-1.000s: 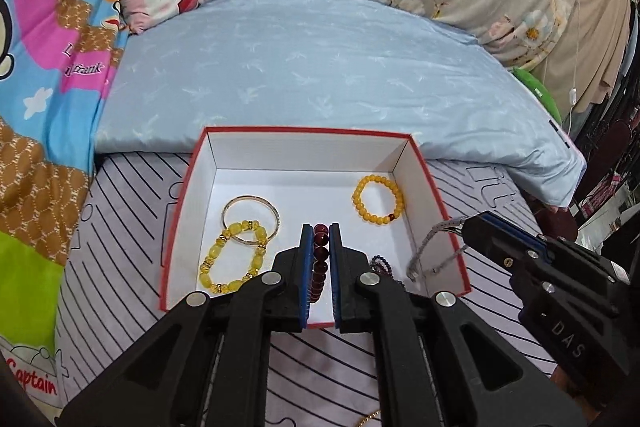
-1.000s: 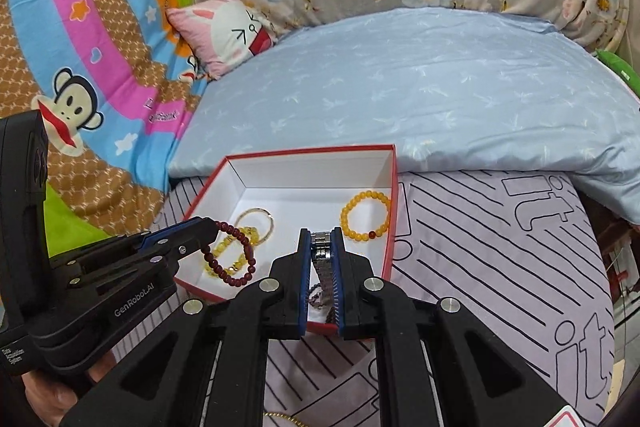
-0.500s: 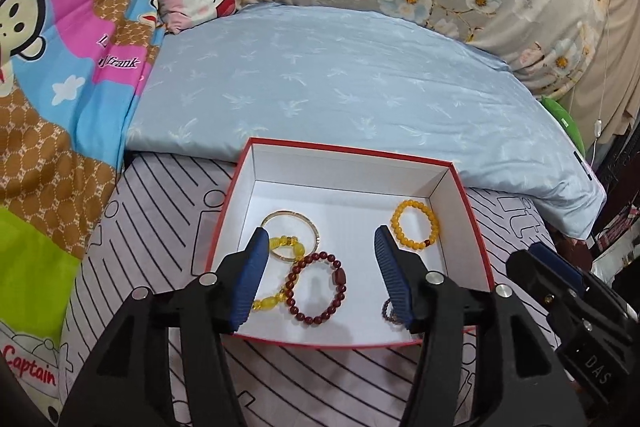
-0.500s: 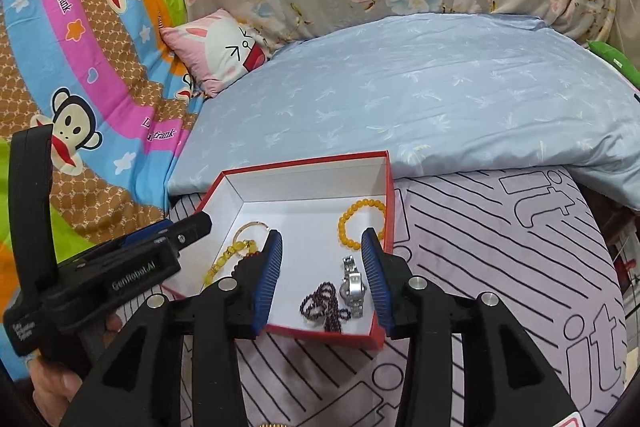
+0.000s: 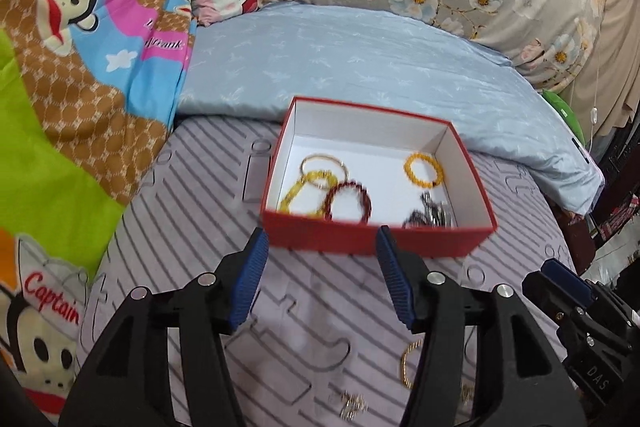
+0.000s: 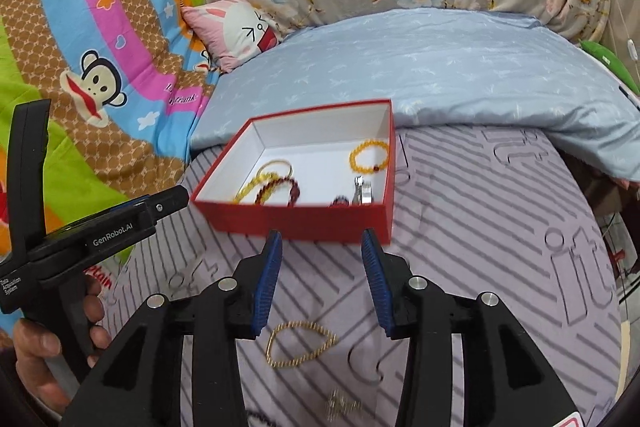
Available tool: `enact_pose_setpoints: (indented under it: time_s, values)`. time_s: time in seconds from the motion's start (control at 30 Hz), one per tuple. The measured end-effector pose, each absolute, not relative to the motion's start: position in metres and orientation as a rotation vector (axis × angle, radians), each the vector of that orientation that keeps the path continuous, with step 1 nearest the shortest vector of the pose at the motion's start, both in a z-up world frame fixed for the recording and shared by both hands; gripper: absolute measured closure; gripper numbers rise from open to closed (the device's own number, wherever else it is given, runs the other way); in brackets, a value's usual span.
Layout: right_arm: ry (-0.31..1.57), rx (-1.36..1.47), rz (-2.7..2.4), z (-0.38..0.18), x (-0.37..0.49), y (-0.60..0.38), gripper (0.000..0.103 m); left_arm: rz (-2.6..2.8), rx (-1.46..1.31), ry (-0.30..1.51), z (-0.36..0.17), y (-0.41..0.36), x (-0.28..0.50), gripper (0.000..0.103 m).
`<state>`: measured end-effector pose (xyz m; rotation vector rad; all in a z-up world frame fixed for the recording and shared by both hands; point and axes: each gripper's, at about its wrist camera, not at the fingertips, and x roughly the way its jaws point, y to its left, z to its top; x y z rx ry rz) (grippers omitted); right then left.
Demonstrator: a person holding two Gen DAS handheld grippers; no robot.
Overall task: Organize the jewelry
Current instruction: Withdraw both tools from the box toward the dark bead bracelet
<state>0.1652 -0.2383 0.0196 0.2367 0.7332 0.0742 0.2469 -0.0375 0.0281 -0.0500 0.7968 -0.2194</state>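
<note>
Nearest the lens, low in the right wrist view: right gripper (image 6: 322, 281), fingers spread, nothing between them; its jaws opened within the last second and let go a silver watch (image 6: 362, 191), now lying in the box. Just beyond its tips, loose on the striped mat (image 6: 500, 227): gold chain bracelet (image 6: 300, 343), small gold piece (image 6: 340, 405).

Bottom centre of the left wrist view: left gripper (image 5: 320, 277), fingers likewise spread and empty, having dropped a dark red bead bracelet (image 5: 347, 202).

Mid-frame: red box (image 5: 376, 235) holding gold bangle (image 5: 323, 166), yellow bead bracelet (image 5: 302, 191), orange bead bracelet (image 5: 423, 170). Both grippers have backed away from it.

Behind: blue quilt (image 5: 360, 63).

Judgement: two items filed; mat pieces remain.
</note>
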Motion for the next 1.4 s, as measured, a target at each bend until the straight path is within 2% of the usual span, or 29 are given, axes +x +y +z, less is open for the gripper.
enact_pose_setpoints:
  time_s: [0.37, 0.77, 0.87, 1.4]
  values:
    - [0.824, 0.209, 0.054, -0.017, 0.091, -0.223, 0.062, -0.208, -0.049, 0.892, -0.014, -0.017, 0.176, 0.049]
    - [0.894, 0.208, 0.038, -0.044, 0.049, -0.217, 0.062, -0.224, -0.045, 0.958, -0.042, -0.019, 0.121, 0.049]
    - [0.9, 0.209, 0.035, -0.048, 0.042, -0.217, 0.062, -0.239, -0.041, 0.966, -0.045, -0.025, 0.112, 0.044]
    - [0.906, 0.233, 0.008, -0.049, 0.026, -0.227, 0.062, -0.292, 0.053, 0.986, -0.07, -0.064, 0.09, 0.045]
